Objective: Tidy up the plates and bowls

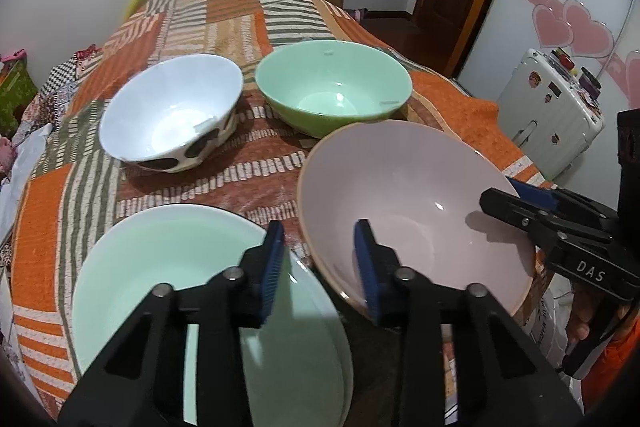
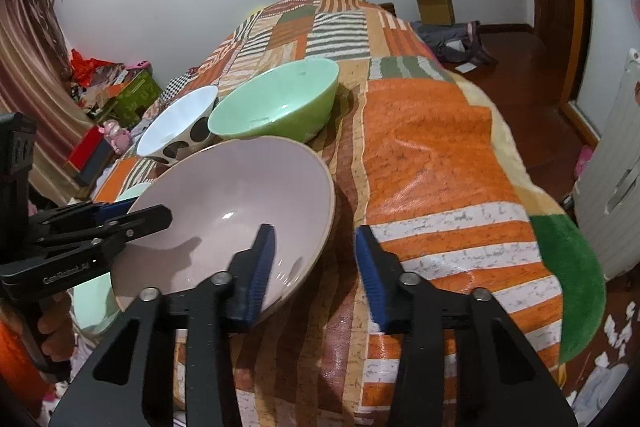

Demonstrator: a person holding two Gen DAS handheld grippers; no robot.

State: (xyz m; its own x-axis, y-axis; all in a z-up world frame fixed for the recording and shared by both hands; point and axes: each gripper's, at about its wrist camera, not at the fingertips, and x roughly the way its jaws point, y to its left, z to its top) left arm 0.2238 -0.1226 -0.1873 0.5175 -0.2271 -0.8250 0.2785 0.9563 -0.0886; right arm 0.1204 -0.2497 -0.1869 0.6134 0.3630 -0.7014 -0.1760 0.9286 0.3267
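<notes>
Both grippers are straddling the rim of the pink bowl (image 1: 416, 211), one on each side. The left gripper (image 1: 320, 263) is standing part open, one pad inside the bowl and one outside above the pale green plate (image 1: 160, 267); no pad is visibly pressing. The right gripper (image 2: 314, 267) is likewise part open across the opposite rim. The cow-spotted white bowl (image 1: 172, 115) and the green bowl (image 1: 332, 87) are sitting separately on the patchwork bedspread (image 2: 432, 147). No stacking is done yet; all nesting appears outstanding.
</notes>
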